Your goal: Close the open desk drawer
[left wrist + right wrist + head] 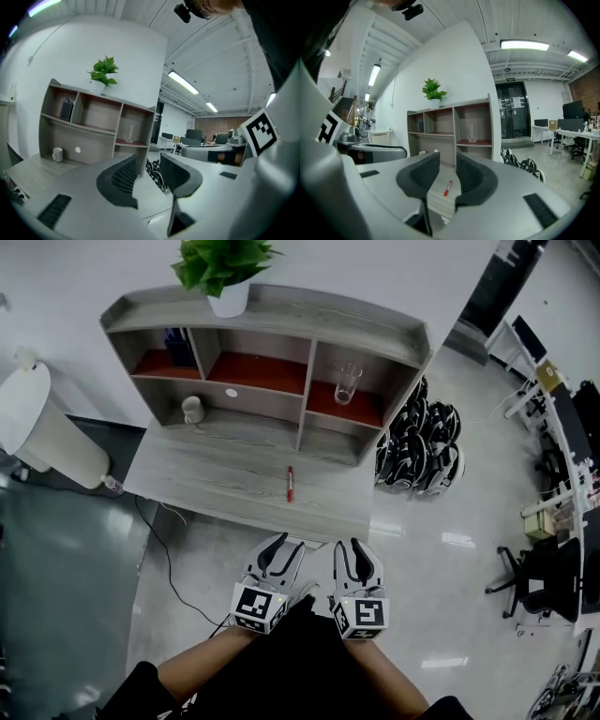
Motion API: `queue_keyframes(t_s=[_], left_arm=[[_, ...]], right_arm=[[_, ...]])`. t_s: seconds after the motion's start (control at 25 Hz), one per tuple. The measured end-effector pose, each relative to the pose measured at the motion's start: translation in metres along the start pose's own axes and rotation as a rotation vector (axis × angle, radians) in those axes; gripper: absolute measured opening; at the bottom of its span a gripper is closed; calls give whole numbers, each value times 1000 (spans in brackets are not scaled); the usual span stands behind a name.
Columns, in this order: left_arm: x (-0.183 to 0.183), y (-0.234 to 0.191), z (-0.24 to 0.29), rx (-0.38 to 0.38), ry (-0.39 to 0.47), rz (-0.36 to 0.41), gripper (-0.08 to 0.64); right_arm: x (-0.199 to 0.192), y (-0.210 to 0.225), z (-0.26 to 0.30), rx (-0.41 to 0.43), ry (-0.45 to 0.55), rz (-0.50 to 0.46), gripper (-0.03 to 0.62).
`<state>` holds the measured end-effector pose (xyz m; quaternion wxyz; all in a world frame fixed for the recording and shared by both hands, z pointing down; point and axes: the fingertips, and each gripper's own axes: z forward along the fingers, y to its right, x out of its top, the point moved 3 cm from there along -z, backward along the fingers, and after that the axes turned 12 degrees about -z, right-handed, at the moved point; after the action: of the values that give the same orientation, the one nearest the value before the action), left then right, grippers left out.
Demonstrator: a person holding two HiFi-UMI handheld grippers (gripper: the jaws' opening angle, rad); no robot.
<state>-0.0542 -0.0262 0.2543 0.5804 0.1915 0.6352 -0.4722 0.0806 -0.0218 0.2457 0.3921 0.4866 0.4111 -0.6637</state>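
Drawer front doesn't show past worktop (216,474) edge; rigid panel, probably glides light, best shoved flat mid-front. My left fingers (117,180) and right fingers (419,176) spread, empty.

Left gripper (278,542) and right gripper (354,547) are held side by side, close in front of the body, near each other but not touching. Both point forward, roughly level. Left jaws are apart and empty, and so are the right. Left forearm (187,667) and right forearm (398,679) are bare and angle inward toward the grippers.
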Motion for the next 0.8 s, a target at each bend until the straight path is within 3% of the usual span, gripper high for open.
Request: queue_keyframes(t_s=[0.36, 0.8], left_arm=[[26, 9, 19, 2, 28, 34, 152], [34, 35, 42, -46, 66, 83, 17]], right_arm=[[39, 8, 12, 33, 80, -45, 121], [36, 41, 10, 20, 96, -30, 34]])
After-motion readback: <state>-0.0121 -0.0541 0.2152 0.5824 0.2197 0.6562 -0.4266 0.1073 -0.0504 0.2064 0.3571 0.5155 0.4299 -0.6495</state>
